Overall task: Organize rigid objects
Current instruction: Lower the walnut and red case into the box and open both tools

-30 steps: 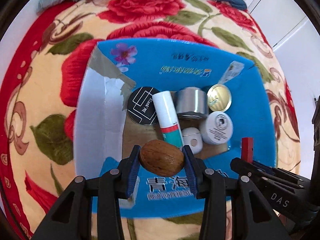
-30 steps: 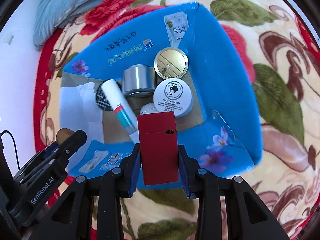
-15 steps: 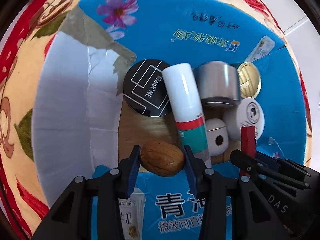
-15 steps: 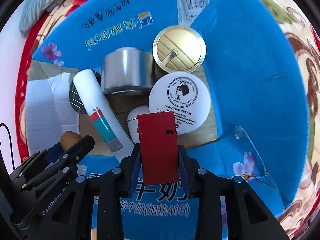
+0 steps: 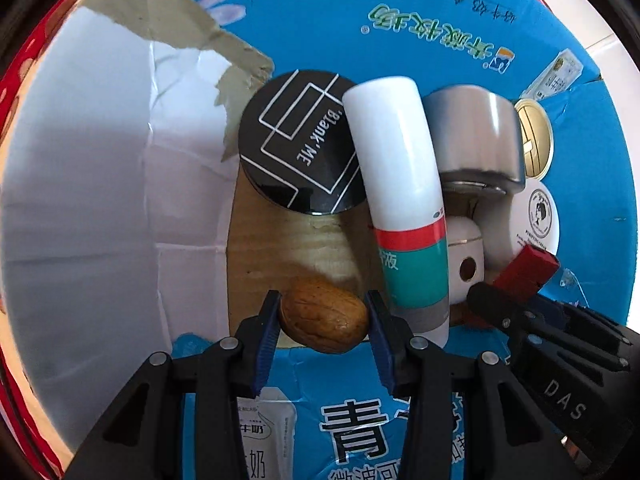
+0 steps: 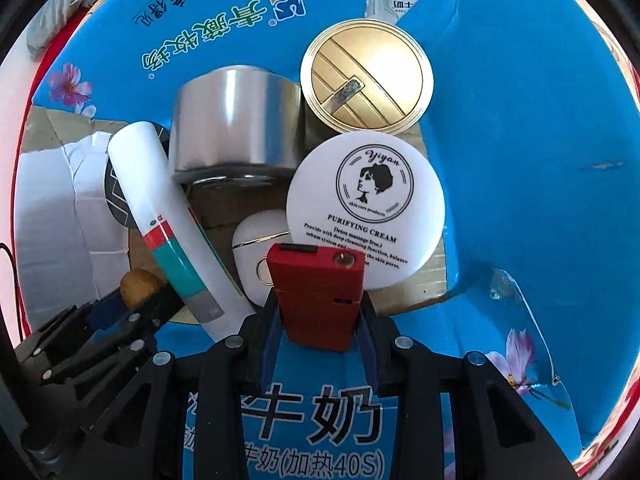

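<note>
My left gripper (image 5: pixel 323 316) is shut on a brown walnut (image 5: pixel 325 315), low inside the blue cardboard box (image 5: pixel 420 8), just above its bare brown floor (image 5: pixel 280 248). My right gripper (image 6: pixel 319 314) is shut on a red lighter (image 6: pixel 318 292), which hangs over a small white case (image 6: pixel 256 256) and the rim of a white cream jar (image 6: pixel 366 204). Each gripper shows in the other's view: the left gripper (image 6: pixel 132 300) at the lower left of the right wrist view, the right gripper (image 5: pixel 504 300) at the right of the left wrist view.
The box holds a white tube with red and teal bands (image 5: pixel 404 200), a black round compact (image 5: pixel 300 144), a silver cylinder (image 6: pixel 236 124) and a gold tin lid (image 6: pixel 366 76). A white taped flap (image 5: pixel 88 184) forms the left wall. Bare floor shows left of the tube.
Both grippers have sunk into the box with the walnut and the lighter still held. The items inside loom much larger and the flowered blanket has dropped out of sight.
</note>
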### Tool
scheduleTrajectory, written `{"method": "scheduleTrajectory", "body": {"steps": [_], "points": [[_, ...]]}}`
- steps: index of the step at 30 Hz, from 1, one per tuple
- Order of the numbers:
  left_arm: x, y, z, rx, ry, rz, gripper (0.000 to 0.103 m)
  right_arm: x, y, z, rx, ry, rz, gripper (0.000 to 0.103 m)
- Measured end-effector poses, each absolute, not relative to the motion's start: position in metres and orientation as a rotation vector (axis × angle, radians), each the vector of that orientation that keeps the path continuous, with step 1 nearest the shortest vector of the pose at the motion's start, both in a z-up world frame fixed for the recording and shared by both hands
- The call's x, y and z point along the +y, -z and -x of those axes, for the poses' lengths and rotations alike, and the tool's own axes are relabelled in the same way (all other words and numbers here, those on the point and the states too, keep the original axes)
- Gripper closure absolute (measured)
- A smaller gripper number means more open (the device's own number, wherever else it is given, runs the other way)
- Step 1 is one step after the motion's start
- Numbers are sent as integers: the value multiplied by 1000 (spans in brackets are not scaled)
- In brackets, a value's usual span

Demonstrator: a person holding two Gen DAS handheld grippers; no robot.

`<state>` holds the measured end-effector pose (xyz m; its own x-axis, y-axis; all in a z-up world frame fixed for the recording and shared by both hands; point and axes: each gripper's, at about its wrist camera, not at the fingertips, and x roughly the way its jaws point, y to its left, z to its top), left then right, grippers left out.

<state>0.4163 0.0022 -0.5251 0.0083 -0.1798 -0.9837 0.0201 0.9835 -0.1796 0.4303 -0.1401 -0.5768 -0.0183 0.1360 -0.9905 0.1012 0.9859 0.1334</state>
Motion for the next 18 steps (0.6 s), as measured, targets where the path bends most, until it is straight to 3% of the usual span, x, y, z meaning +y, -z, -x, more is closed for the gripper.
{"method": "scheduleTrajectory", "body": {"steps": [11, 14, 18], "points": [[12, 533, -420, 1581, 121, 146, 63, -140, 580, -442, 1613, -19, -175, 62], [20, 527, -420, 1561, 84, 142, 45, -142, 579, -439, 1617, -24, -162, 59], [25, 520, -423, 1550, 75, 130, 43, -141, 573, -432, 1601, -23, -128, 54]]}}
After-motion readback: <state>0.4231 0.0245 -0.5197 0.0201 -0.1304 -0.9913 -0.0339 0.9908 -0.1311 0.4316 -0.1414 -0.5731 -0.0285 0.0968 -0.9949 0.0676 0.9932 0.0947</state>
